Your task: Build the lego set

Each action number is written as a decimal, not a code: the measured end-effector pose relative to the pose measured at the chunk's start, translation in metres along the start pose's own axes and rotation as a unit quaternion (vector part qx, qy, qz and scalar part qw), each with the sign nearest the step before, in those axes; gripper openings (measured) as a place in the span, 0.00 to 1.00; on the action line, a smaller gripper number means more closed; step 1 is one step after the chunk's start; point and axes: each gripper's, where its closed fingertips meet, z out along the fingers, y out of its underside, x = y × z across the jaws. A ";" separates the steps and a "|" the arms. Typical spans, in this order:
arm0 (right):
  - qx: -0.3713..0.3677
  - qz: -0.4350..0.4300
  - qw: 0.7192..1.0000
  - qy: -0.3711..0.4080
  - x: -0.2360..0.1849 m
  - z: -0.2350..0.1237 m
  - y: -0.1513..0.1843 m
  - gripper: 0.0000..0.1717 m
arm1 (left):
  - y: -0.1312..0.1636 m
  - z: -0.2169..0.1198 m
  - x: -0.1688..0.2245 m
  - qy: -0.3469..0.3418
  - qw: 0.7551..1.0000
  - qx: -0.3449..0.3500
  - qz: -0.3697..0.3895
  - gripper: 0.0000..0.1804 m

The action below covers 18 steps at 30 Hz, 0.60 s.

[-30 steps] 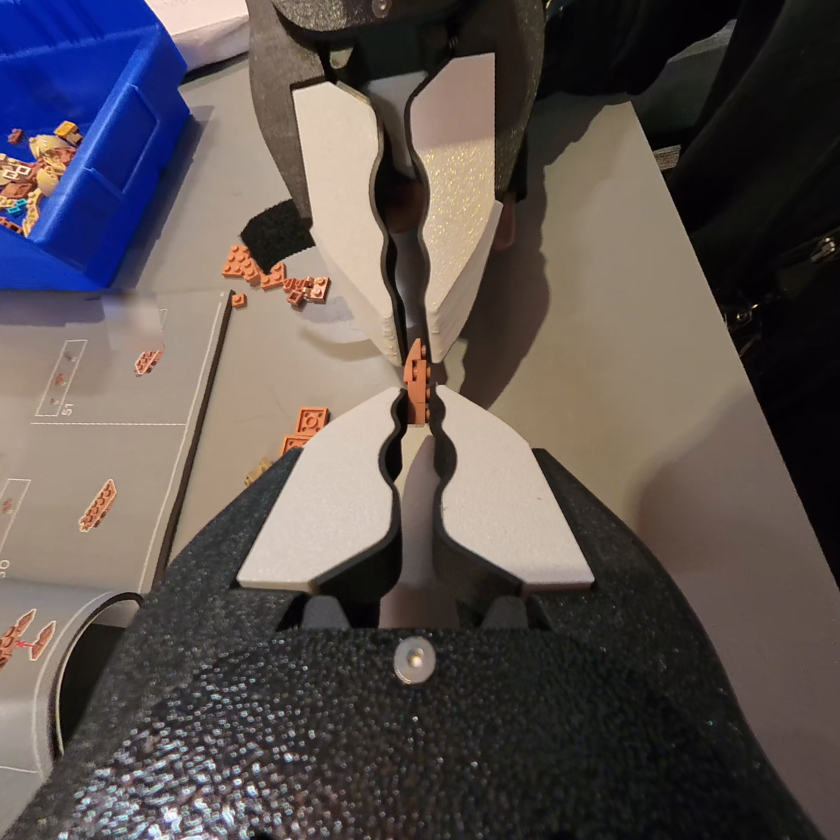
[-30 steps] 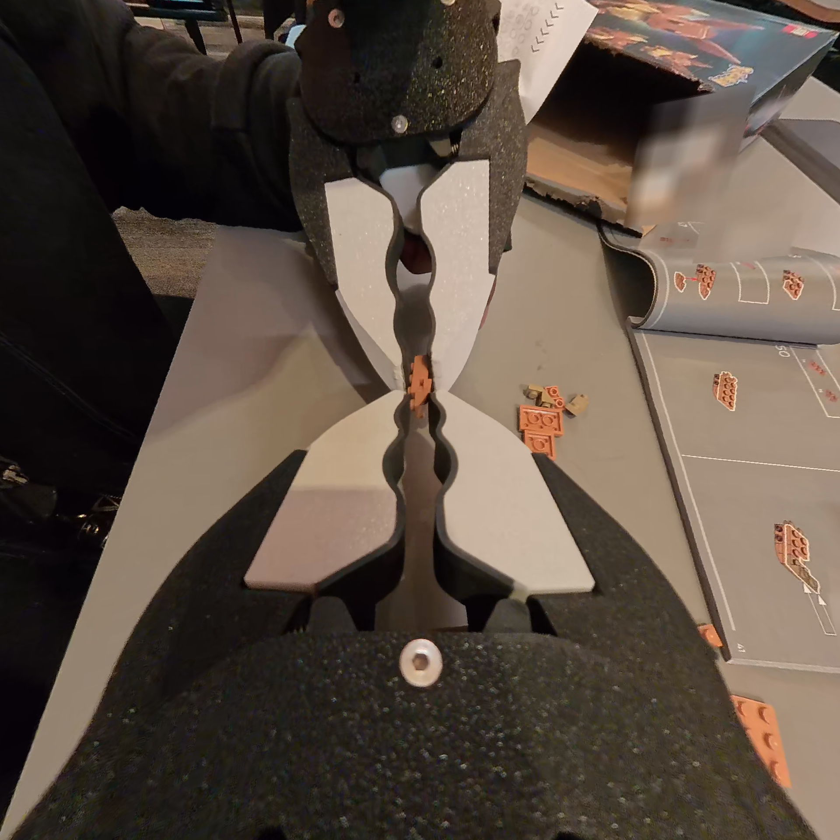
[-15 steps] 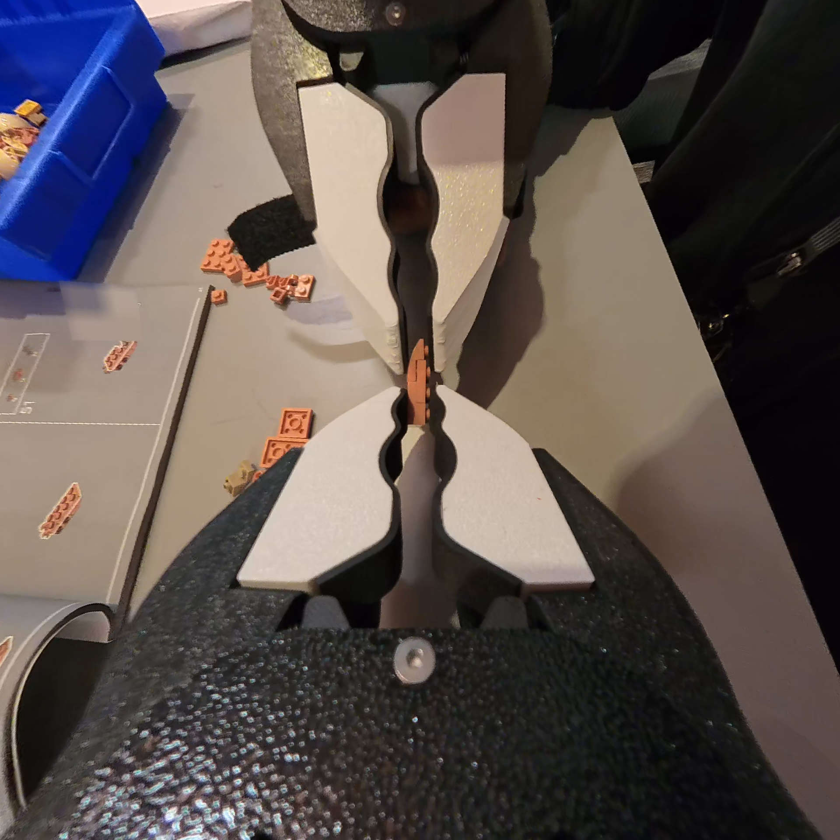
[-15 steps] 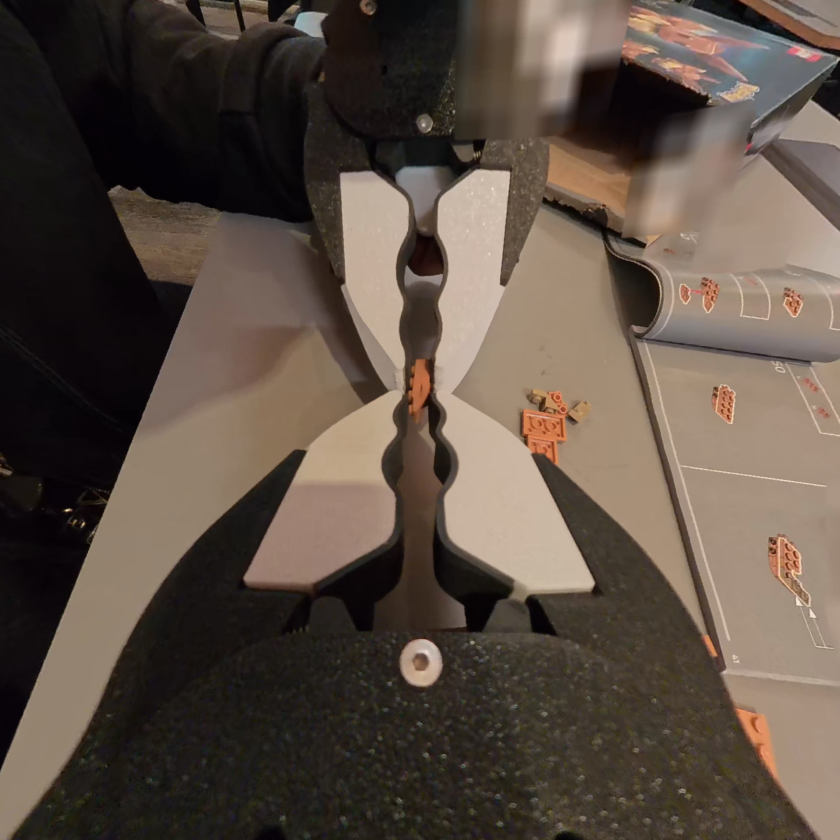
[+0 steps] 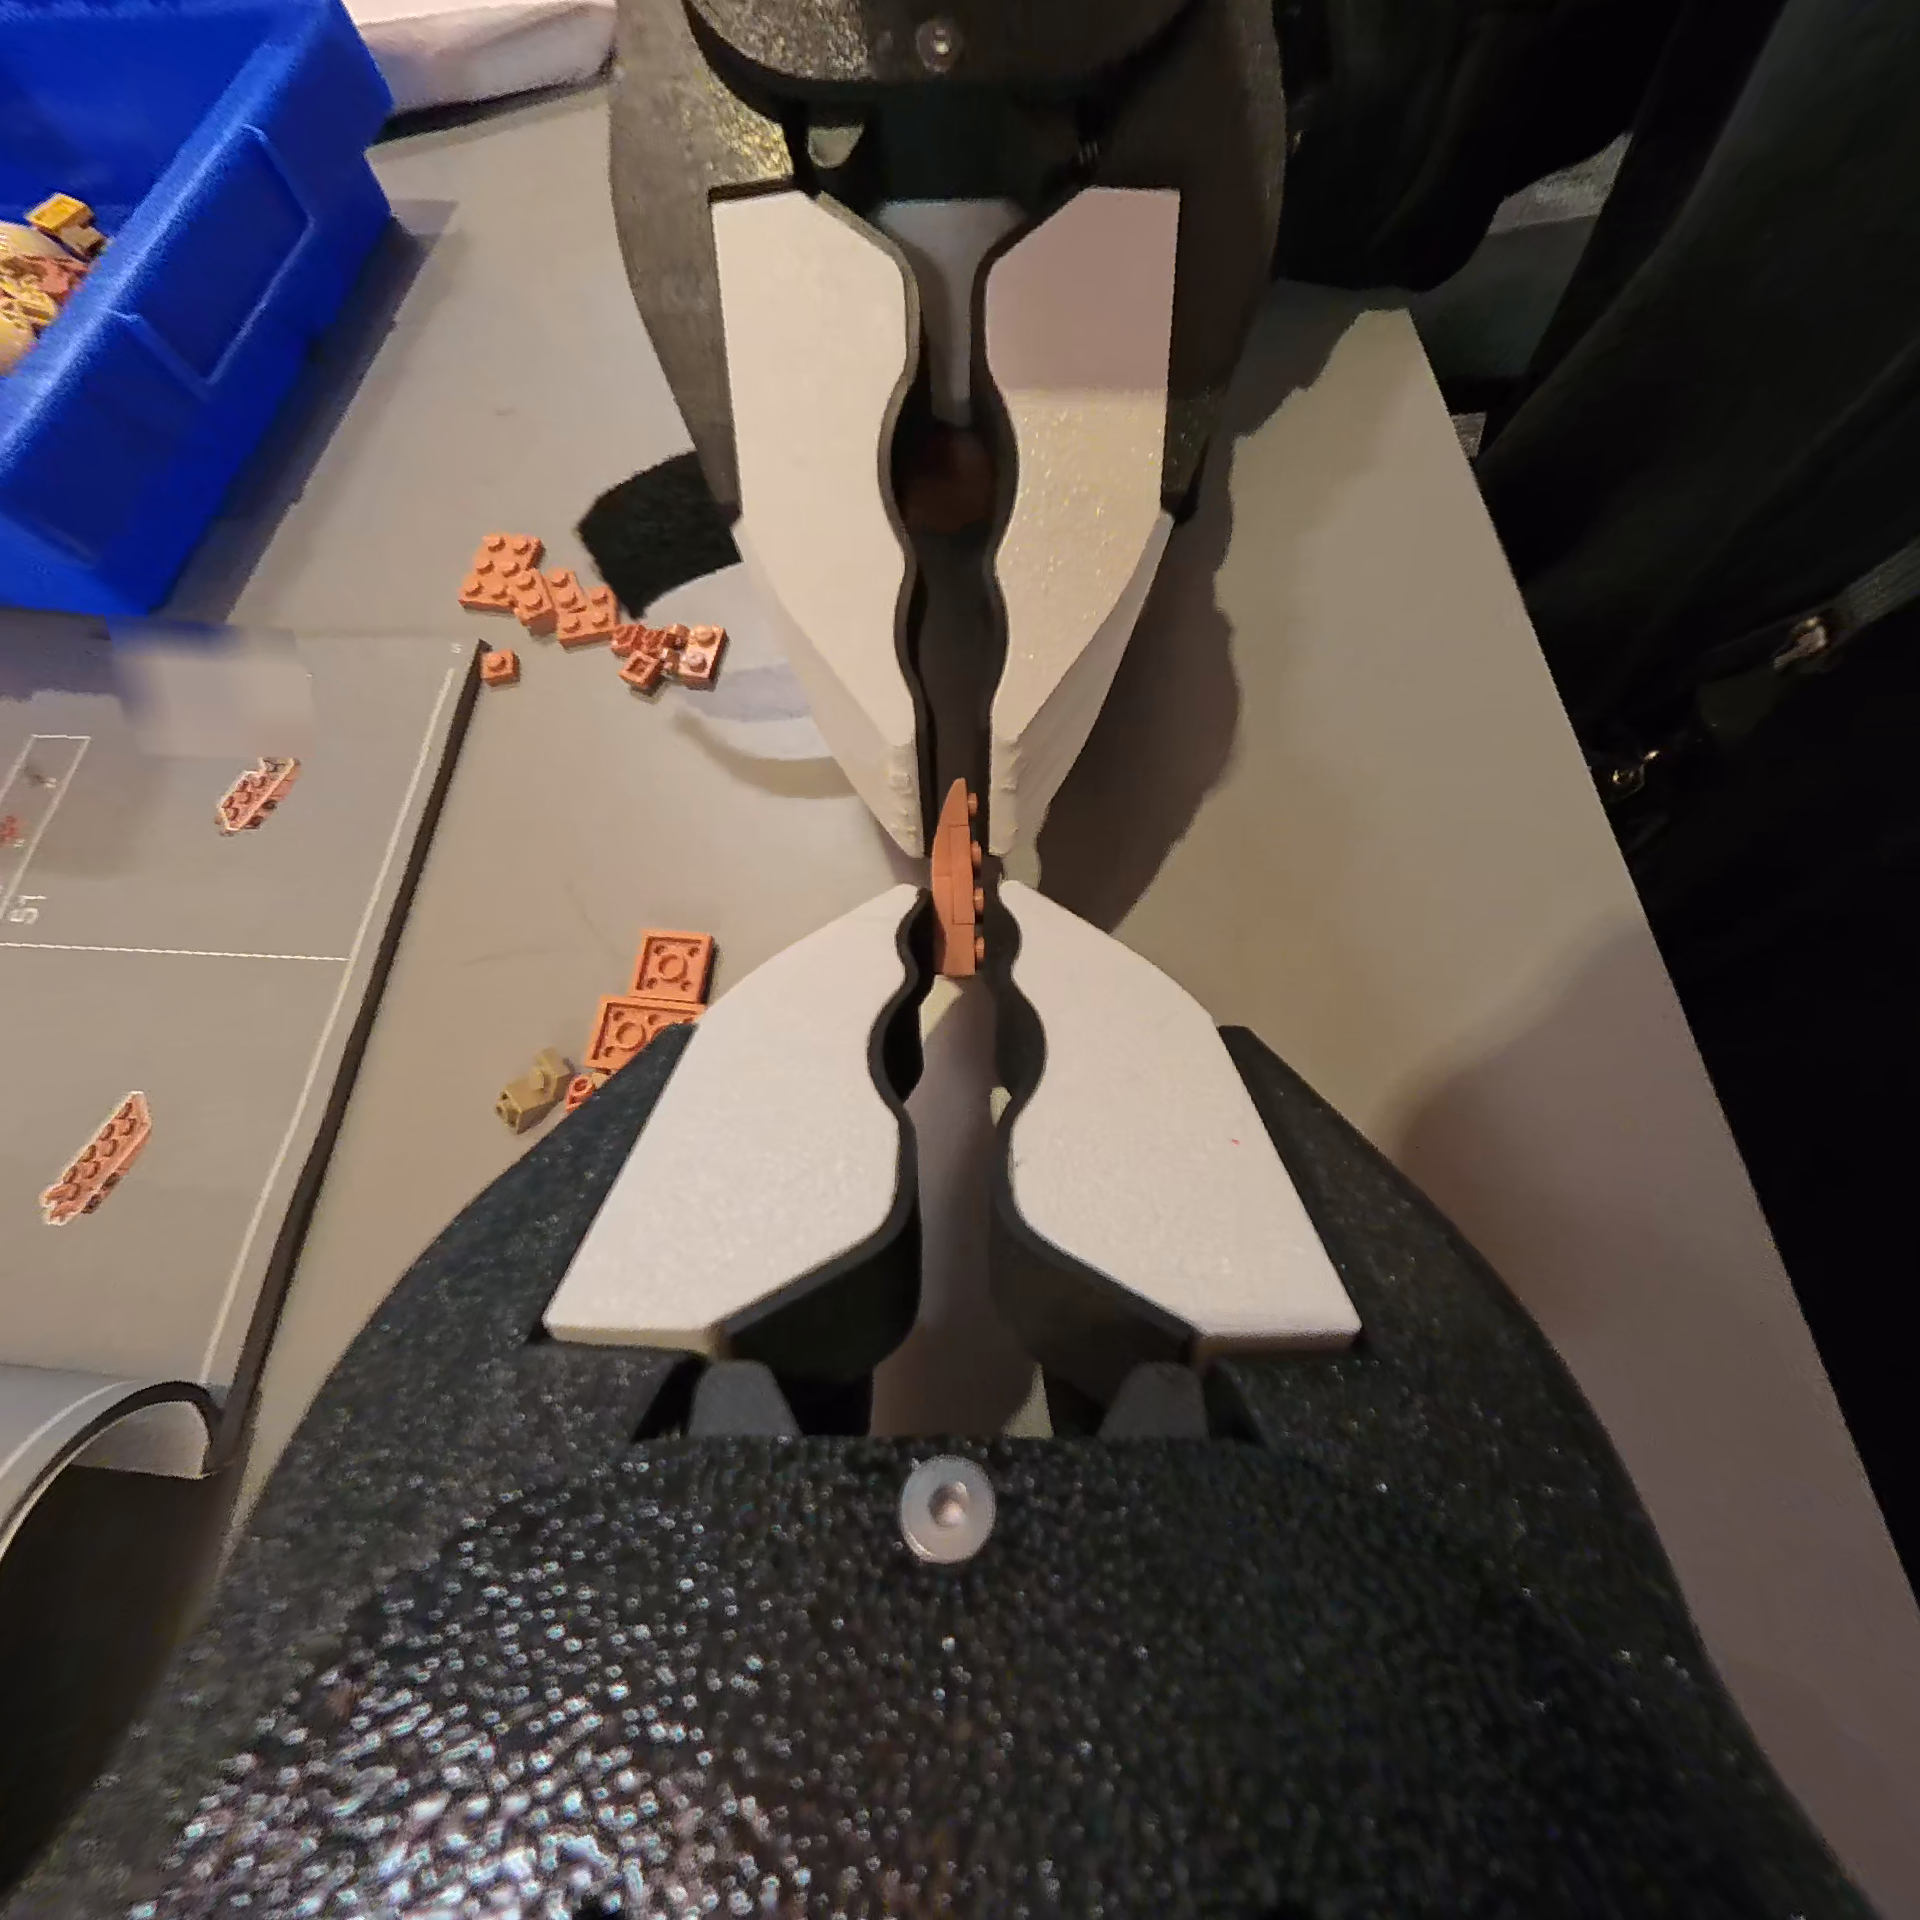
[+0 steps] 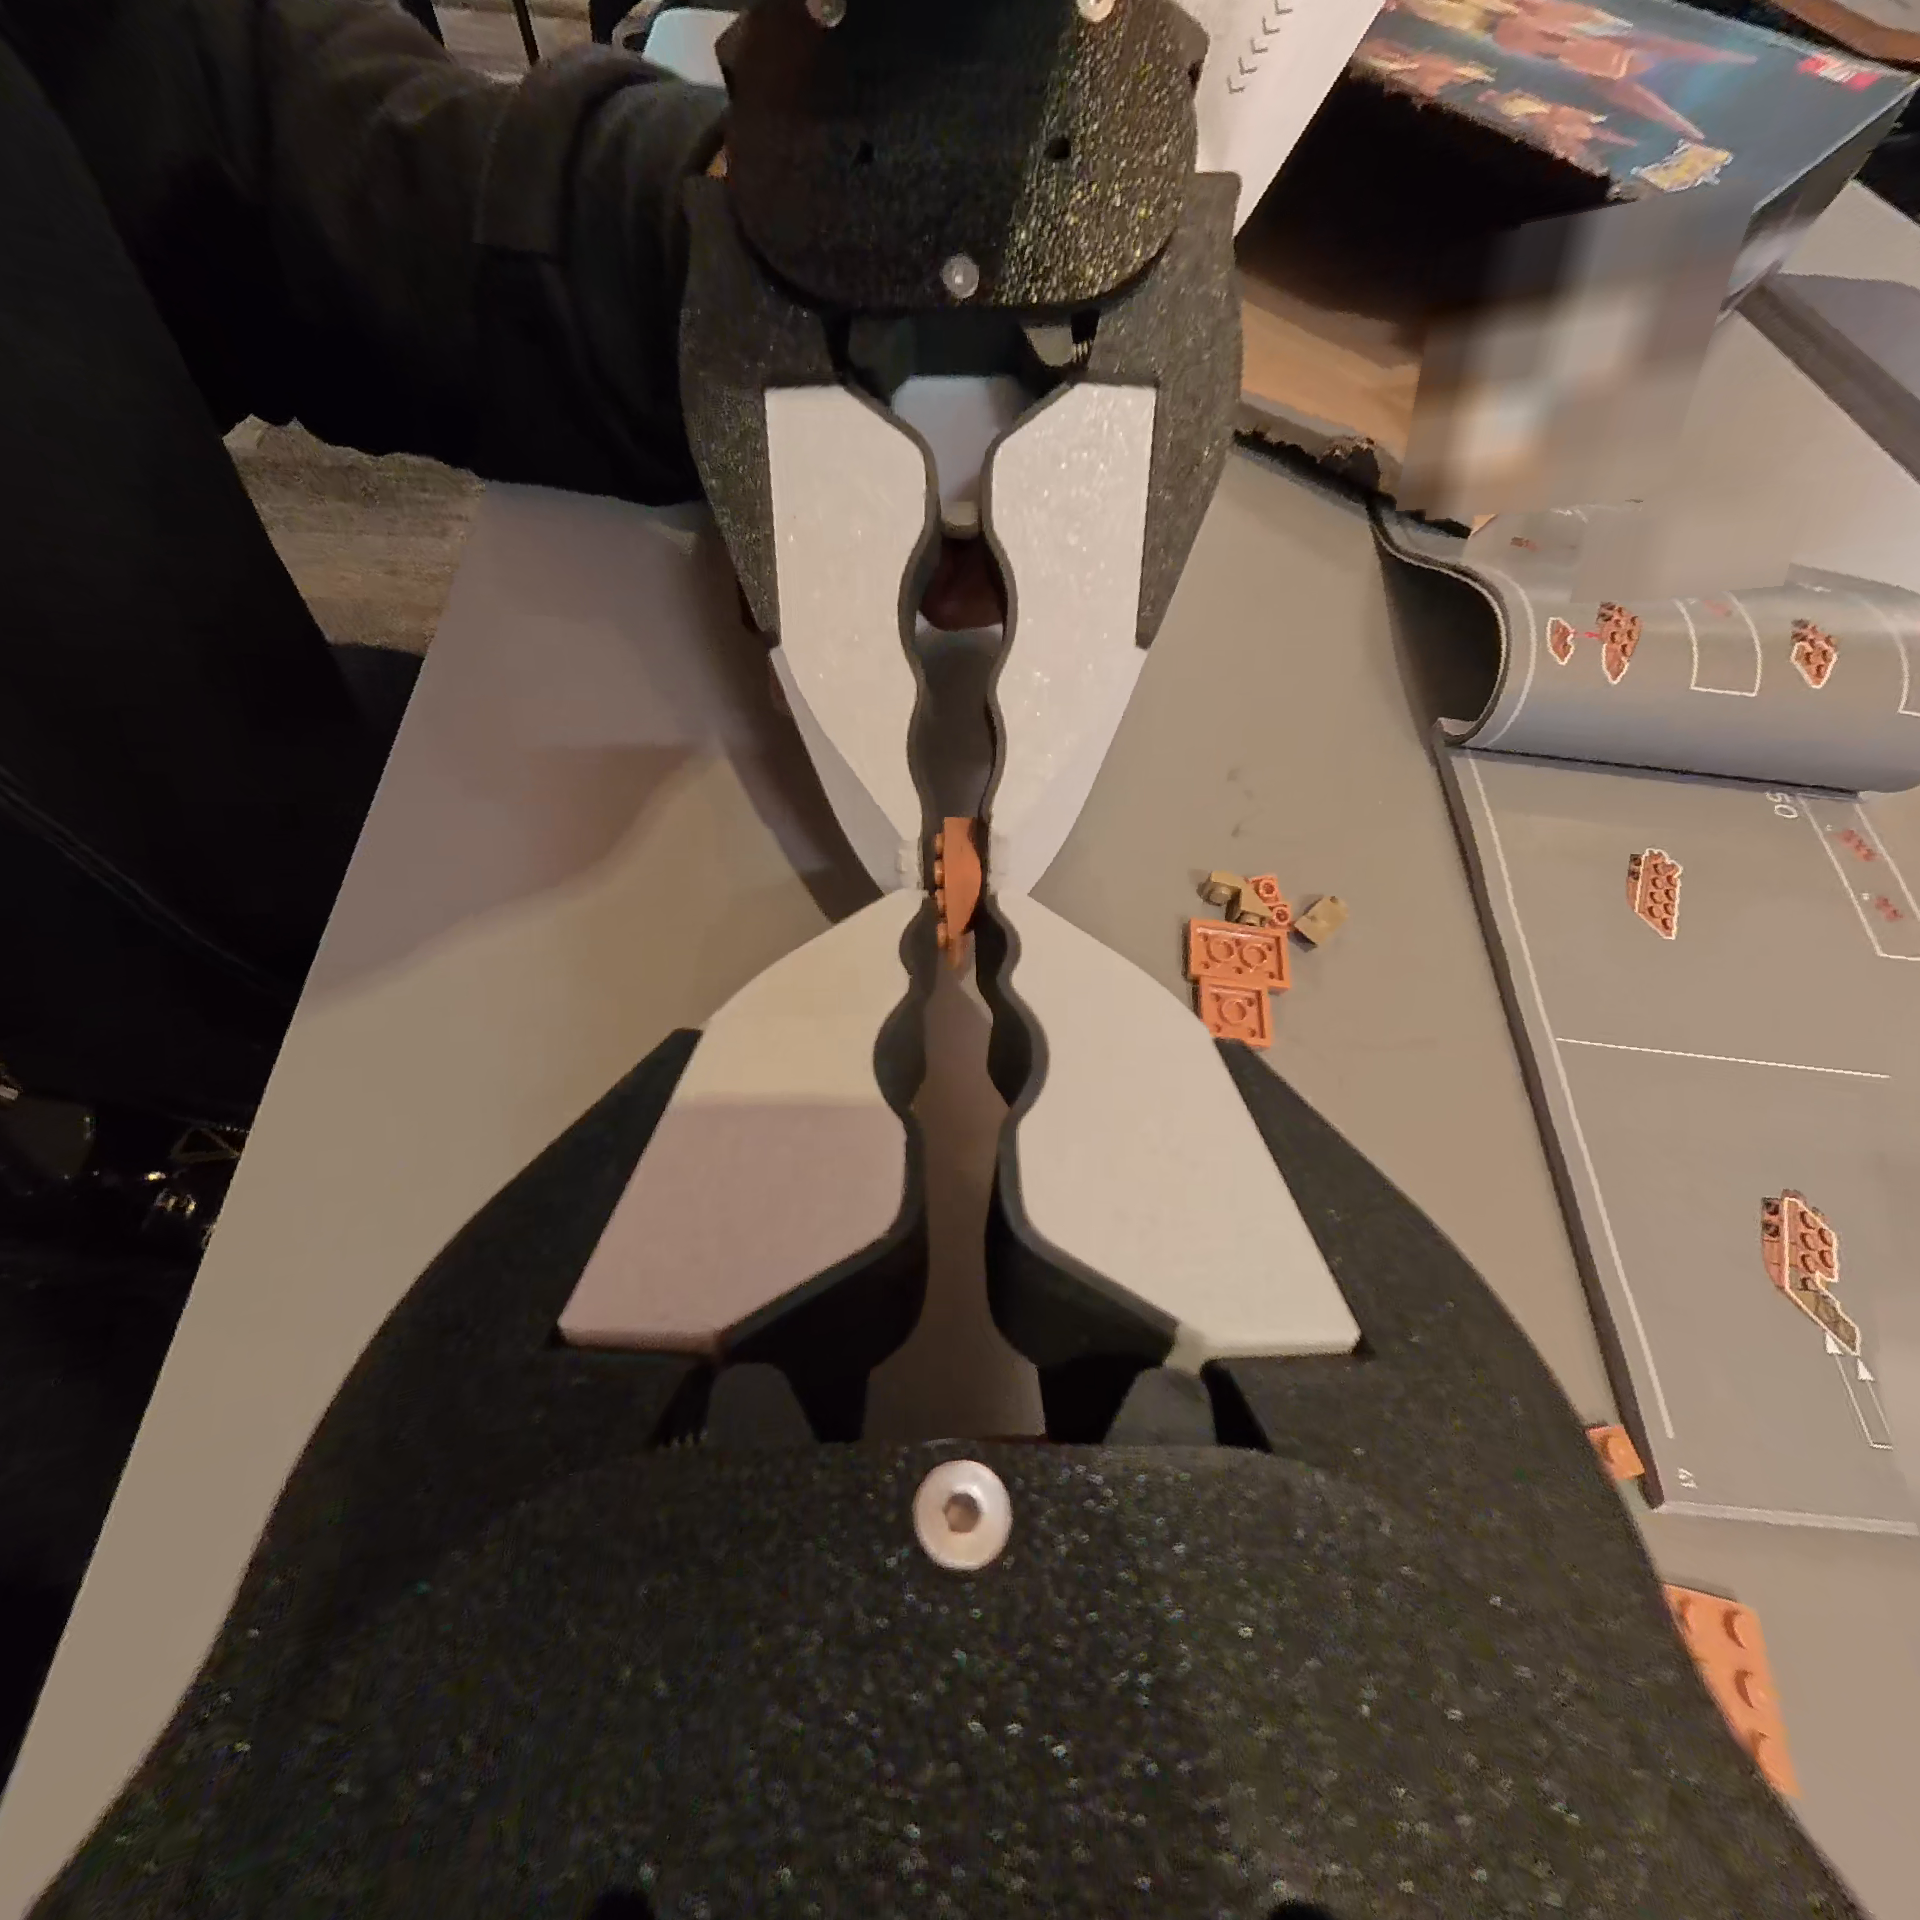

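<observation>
From my remote seat I read the table left to right. At far left stood a blue bin with small parts in it, then a grey instruction sheet with printed diagrams, then loose orange plates and two square orange plates lying studs-down on the grey table, just beside my left gripper.

In the middle, my left gripper and my right gripper met nose to nose, each pointing straight at the other. Between them sat one small orange wedge plate, on edge, its long axis running along the line joining the two grippers. Neither was nearer: each tip overlapped one end of it.

The left gripper's fingers were nearly together and clamped on the square end. The right gripper's were likewise pinched on the tapered end, which showed in the left wrist view.

The piece was thin, curved along one side, with a row of studs facing sideways; a seam suggested two plates joined.

At right lay only bare table and a dark sleeve.
</observation>
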 end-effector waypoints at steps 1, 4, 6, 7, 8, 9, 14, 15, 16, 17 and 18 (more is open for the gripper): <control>0.005 0.002 1.000 0.002 0.001 -0.001 -0.001 0.04 | -0.001 -0.001 -0.001 0.000 1.000 0.007 -0.005 0.04; 0.018 0.007 1.000 0.006 0.003 -0.001 -0.004 0.04 | -0.004 -0.002 -0.003 0.001 1.000 0.020 -0.018 0.04; 0.024 0.013 1.000 0.008 0.004 -0.002 -0.005 0.04 | -0.004 -0.003 -0.004 0.003 0.999 0.026 -0.026 0.04; 0.027 0.016 0.999 0.011 0.005 -0.002 -0.006 0.04 | -0.005 -0.004 -0.005 0.003 0.999 0.028 -0.033 0.04; 0.028 0.016 0.999 0.014 0.006 -0.002 -0.007 0.04 | -0.005 -0.004 -0.005 0.005 0.999 0.031 -0.040 0.04; 0.029 0.016 0.999 0.016 0.006 -0.002 -0.007 0.05 | -0.005 -0.004 -0.006 0.005 0.998 0.033 -0.046 0.04; 0.028 0.013 0.999 0.027 0.008 -0.002 -0.007 0.05 | -0.007 -0.007 -0.008 0.006 0.998 0.043 -0.055 0.04; 0.031 0.012 0.999 0.028 0.009 -0.002 -0.008 0.04 | -0.008 -0.008 -0.008 0.007 0.997 0.046 -0.056 0.04; 0.033 0.014 0.999 0.026 0.008 -0.003 -0.008 0.04 | -0.009 -0.008 -0.007 0.007 0.997 0.047 -0.056 0.04; 0.035 0.016 0.999 0.023 0.008 -0.003 -0.008 0.04 | -0.009 -0.008 -0.007 0.008 0.997 0.048 -0.055 0.04; 0.035 0.018 0.999 0.021 0.008 -0.003 -0.008 0.04 | -0.010 -0.008 -0.007 0.008 0.997 0.048 -0.054 0.04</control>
